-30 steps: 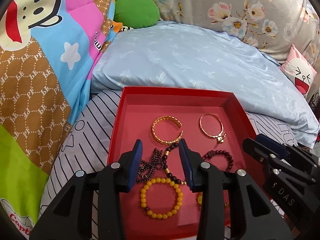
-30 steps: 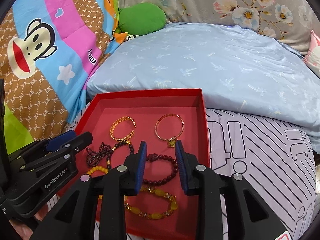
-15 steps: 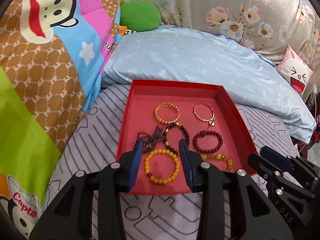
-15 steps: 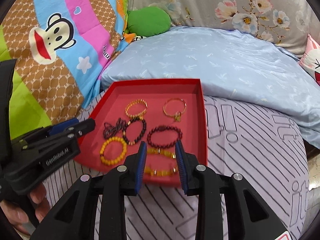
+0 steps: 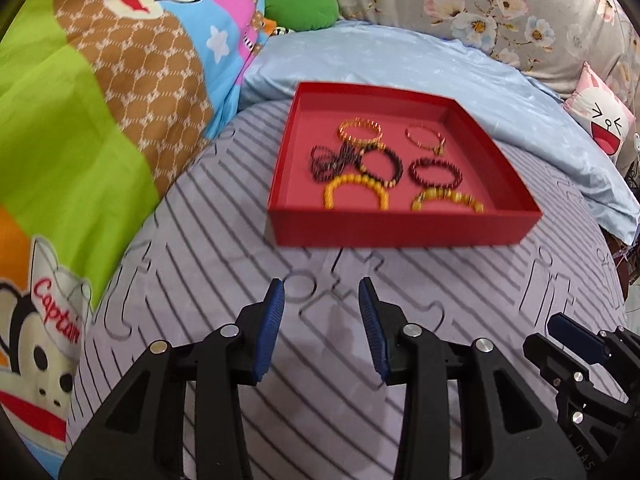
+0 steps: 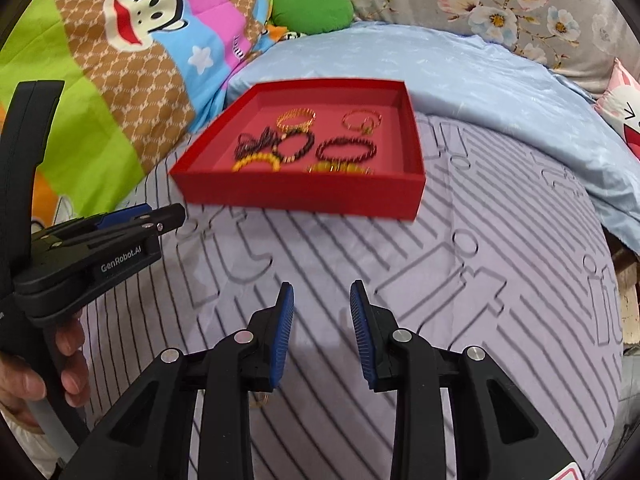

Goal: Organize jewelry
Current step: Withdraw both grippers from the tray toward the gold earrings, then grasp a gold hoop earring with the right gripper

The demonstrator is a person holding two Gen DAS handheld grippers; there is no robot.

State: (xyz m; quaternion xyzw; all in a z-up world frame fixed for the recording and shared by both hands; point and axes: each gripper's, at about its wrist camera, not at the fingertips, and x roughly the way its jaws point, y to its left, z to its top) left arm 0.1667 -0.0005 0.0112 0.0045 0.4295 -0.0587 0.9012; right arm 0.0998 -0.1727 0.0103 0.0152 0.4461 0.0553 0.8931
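A red tray (image 5: 400,232) (image 6: 304,196) lies on a grey striped bed cover and holds several bracelets: a gold bangle (image 5: 359,131), a thin rose-gold bangle (image 5: 424,138), a dark bead string (image 5: 332,160), a dark red bead bracelet (image 5: 435,171) and a yellow bead bracelet (image 5: 356,194). My left gripper (image 5: 322,292) is open and empty, over the cover well short of the tray. My right gripper (image 6: 322,294) is open and empty, also short of the tray. Each gripper shows in the other's view, the right (image 5: 576,344) and the left (image 6: 136,224).
A light blue pillow (image 5: 400,60) lies behind the tray. A cartoon monkey quilt (image 5: 100,100) rises on the left. A green cushion (image 5: 300,4) and a floral cover (image 5: 500,8) are at the back. A pink cartoon cushion (image 5: 604,120) is at the right.
Both grippers have pulled back from over the tray towards me, so the tray now lies farther ahead. Both stay open and empty. The bracelets have not moved.
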